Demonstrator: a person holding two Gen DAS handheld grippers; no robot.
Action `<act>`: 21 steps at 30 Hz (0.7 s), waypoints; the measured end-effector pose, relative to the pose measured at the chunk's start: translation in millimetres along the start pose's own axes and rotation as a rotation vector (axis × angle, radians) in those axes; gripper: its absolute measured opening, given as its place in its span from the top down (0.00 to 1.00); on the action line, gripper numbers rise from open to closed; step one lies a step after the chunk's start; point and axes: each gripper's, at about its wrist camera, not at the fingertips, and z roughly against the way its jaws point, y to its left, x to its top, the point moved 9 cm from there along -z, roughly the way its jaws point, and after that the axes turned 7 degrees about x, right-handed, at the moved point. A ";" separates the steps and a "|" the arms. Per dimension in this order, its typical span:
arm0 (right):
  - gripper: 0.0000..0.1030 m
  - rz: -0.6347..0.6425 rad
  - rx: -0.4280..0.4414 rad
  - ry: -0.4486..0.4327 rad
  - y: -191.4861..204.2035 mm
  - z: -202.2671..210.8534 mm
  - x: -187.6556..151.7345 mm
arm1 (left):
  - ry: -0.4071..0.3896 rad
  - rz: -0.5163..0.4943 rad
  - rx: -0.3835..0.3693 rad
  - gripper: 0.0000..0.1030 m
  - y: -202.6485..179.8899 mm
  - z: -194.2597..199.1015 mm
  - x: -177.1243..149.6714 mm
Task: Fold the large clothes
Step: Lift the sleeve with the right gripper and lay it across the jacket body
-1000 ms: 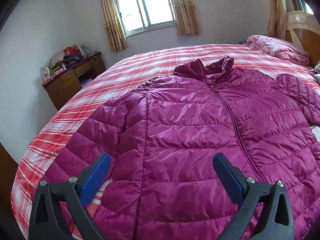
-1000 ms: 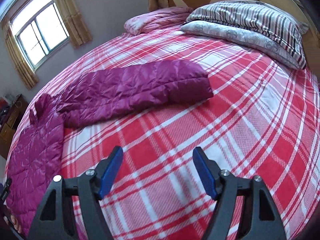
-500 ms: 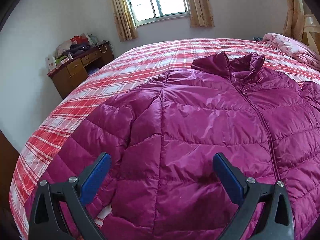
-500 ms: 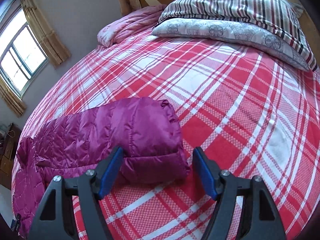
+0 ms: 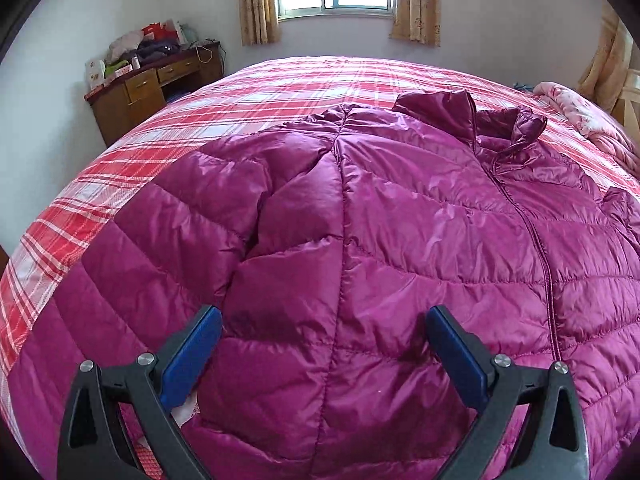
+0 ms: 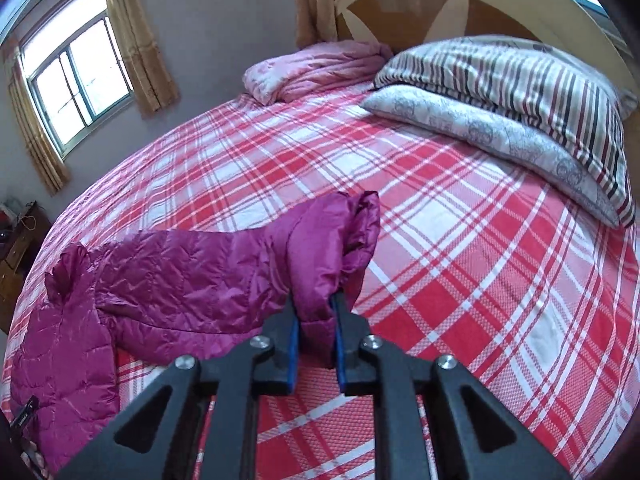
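Magenta down jacket (image 5: pixel 400 240) lies face-up, zipped, spread on the plaid bed (image 6: pixel 460 240). Right claw (image 6: pixel 314 344) has just closed on the sleeve cuff (image 6: pixel 320 280), likely to fold it inward. Left claw (image 5: pixel 324 356) wide open, empty, over the other armpit, probably to pin it.

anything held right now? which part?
Right claw is shut on the jacket at its sleeve's cuff end. Left claw is open, holding nothing.
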 end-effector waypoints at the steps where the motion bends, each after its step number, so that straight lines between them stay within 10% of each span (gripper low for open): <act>1: 0.84 0.021 0.006 -0.017 9.8 4.9 4.9 | -0.006 -0.003 0.004 0.01 -0.3 0.9 -0.2; 21: 0.86 0.503 0.190 -0.208 227.9 83.1 16.7 | -0.069 0.026 -0.018 0.01 2.5 11.1 1.0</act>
